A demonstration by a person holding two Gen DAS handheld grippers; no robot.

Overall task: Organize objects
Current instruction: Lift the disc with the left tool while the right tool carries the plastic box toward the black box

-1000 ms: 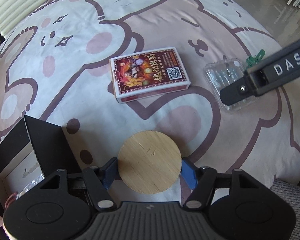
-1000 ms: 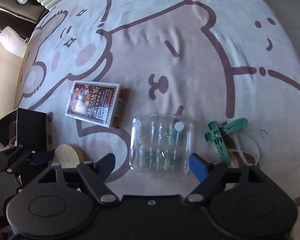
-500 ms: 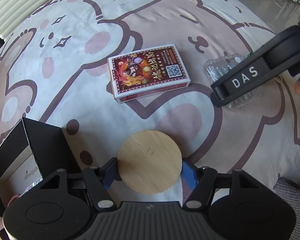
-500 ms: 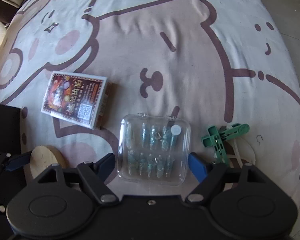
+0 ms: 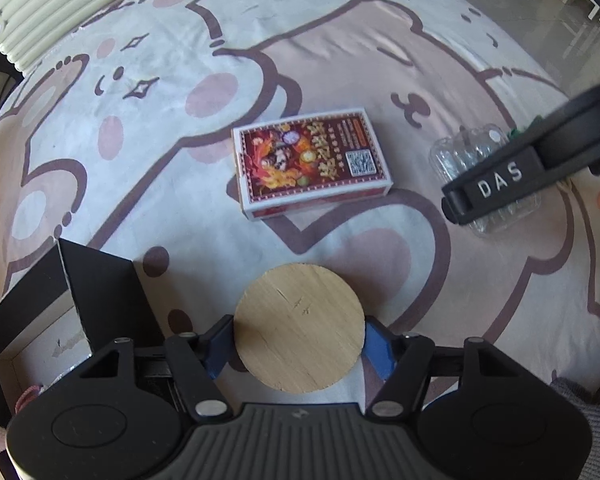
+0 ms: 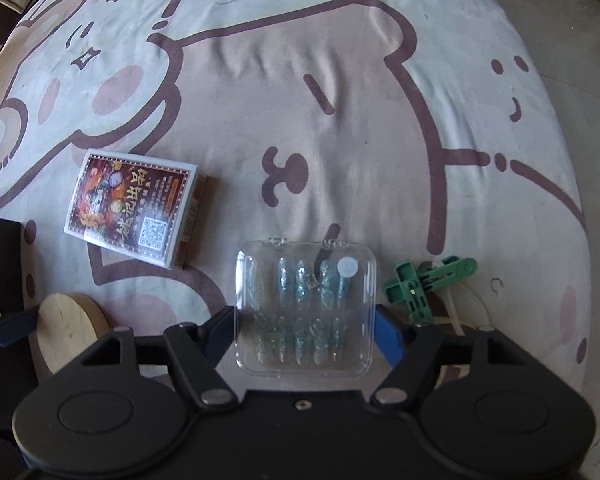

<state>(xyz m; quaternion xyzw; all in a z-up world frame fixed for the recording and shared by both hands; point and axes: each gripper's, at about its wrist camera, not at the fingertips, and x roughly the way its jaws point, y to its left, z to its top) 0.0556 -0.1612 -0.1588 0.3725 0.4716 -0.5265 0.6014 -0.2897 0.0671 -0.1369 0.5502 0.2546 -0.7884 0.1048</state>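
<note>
My left gripper (image 5: 298, 332) is shut on a round wooden disc (image 5: 296, 312), gripped at its rim by both blue pads just above the bear-print rug (image 5: 140, 120). In the right wrist view my right gripper (image 6: 305, 324) straddles a clear plastic case (image 6: 306, 308) holding several blue glittery nail tips. Its jaws are closing, and both blue pads touch the sides of the case, which lies on the rug. A red illustrated card box (image 5: 312, 164) lies flat between the disc and the case. That card box (image 6: 132, 204) shows left of the case.
An open black box (image 5: 92, 292) with a pale inside stands at the left, beside the disc. A green plastic clip (image 6: 416, 288) lies on a white loop right of the case. Bare floor (image 6: 560, 20) starts past the rug's right edge.
My right gripper has come down closer over the clear case and its pads have drawn in to the case's sides. The left gripper and the disc have stayed put.
</note>
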